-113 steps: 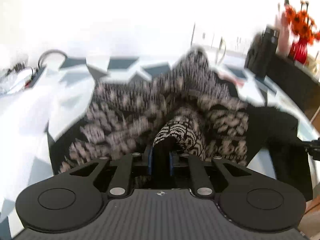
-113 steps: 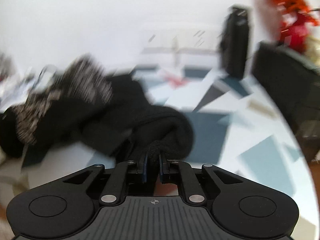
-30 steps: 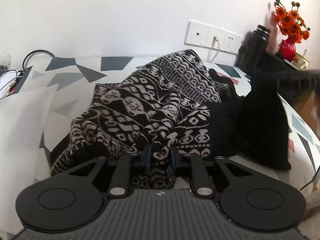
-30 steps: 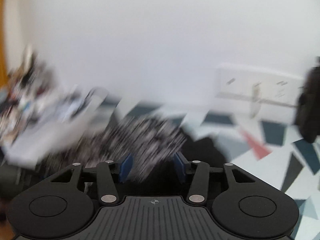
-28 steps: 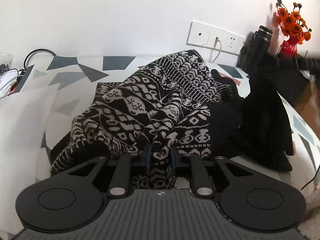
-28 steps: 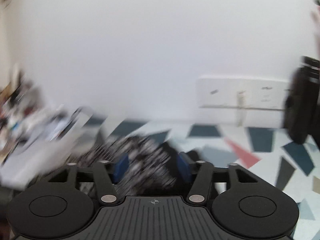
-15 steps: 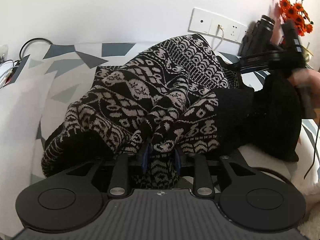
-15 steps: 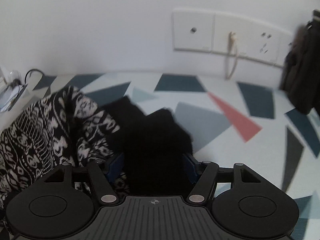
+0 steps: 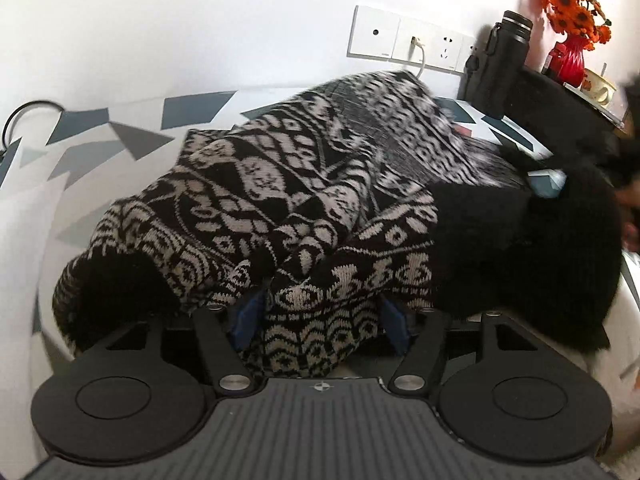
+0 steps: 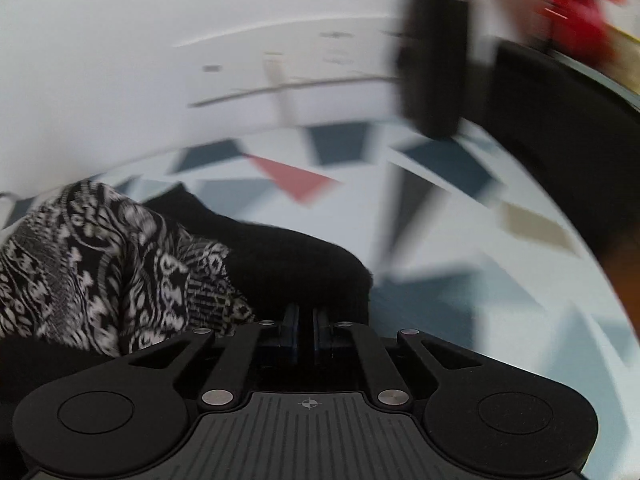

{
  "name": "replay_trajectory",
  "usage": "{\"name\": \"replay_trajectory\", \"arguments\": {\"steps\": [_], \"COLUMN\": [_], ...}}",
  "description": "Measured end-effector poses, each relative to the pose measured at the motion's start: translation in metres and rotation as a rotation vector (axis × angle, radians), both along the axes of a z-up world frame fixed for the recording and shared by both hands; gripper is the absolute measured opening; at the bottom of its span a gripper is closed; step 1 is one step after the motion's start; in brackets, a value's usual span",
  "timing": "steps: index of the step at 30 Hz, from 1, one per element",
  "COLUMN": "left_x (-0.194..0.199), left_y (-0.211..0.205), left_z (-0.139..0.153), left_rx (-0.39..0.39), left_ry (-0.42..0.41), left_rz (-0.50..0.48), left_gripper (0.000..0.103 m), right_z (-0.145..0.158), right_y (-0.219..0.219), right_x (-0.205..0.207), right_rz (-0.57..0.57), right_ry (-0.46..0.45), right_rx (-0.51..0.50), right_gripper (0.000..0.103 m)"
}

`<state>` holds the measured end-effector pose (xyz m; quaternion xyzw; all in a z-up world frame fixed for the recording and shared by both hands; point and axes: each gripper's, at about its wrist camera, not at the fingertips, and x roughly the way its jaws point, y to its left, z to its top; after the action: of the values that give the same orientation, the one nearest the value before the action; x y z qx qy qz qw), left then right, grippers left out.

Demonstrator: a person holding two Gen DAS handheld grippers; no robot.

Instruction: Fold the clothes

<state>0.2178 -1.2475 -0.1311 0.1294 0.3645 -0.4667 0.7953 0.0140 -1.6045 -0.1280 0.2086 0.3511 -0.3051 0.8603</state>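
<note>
Left gripper (image 9: pixel 320 318) has its blue pads spread, patterned sweater (image 9: pixel 304 184) draped loose between them at the bed's (image 9: pixel 100 136) near edge — right gripper (image 10: pixel 306 326) pinched tight on the black sleeve (image 10: pixel 296 264), nearer the bed's right side, sweater running wallward.

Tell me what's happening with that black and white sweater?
A person is folding clothes with a handheld gripper in each hand. The patterned sweater lies in a rumpled heap on the tablecloth. The left gripper has its fingers spread open, with a fold of the sweater lying loose between them. The right gripper is pinched shut on the black sleeve over on the sweater's right side. Nothing looks neatly folded yet.
</note>
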Motion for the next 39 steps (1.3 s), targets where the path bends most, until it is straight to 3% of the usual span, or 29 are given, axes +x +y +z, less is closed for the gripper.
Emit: {"name": "replay_trajectory", "arguments": {"steps": [4, 8, 12, 17, 20, 29, 31, 36, 39], "left_x": [0.009, 0.017, 0.027, 0.030, 0.027, 0.016, 0.011, 0.003, 0.013], "left_y": [-0.015, -0.026, -0.029, -0.017, -0.006, 0.047, 0.051, 0.047, 0.050], "left_z": [0.000, 0.000, 0.000, 0.004, 0.005, 0.004, 0.007, 0.011, 0.013], "left_rx": [-0.012, -0.013, -0.036, -0.065, -0.074, -0.049, -0.038, 0.022, -0.021], "left_ry": [0.007, 0.010, 0.054, 0.130, 0.147, 0.125, 0.075, -0.053, -0.024], "left_rz": [0.018, 0.041, 0.084, 0.148, 0.186, 0.290, 0.264, 0.184, 0.223], "left_gripper": [0.064, 0.064, 0.064, 0.072, 0.076, 0.080, 0.086, 0.087, 0.087], "right_z": [-0.006, -0.010, 0.005, 0.025, 0.027, 0.022, 0.025, 0.037, 0.051], "right_y": [0.016, 0.049, 0.072, 0.073, 0.078, 0.091, 0.092, 0.088, 0.088], "right_x": [-0.055, -0.078, -0.093, -0.086, -0.076, -0.056, -0.056, -0.057, -0.060], "right_rz": [-0.062, -0.045, -0.005, 0.055, 0.117, 0.232, 0.252, 0.258, 0.254], "right_ry": [0.020, 0.098, 0.043, -0.051, -0.048, -0.016, -0.019, -0.051, -0.110], "right_rx": [0.075, 0.122, 0.111, 0.064, 0.054, 0.070, 0.061, 0.069, 0.091], "right_gripper": [0.005, 0.000, 0.001, 0.020, 0.022, 0.025, 0.027, 0.028, 0.038]}}
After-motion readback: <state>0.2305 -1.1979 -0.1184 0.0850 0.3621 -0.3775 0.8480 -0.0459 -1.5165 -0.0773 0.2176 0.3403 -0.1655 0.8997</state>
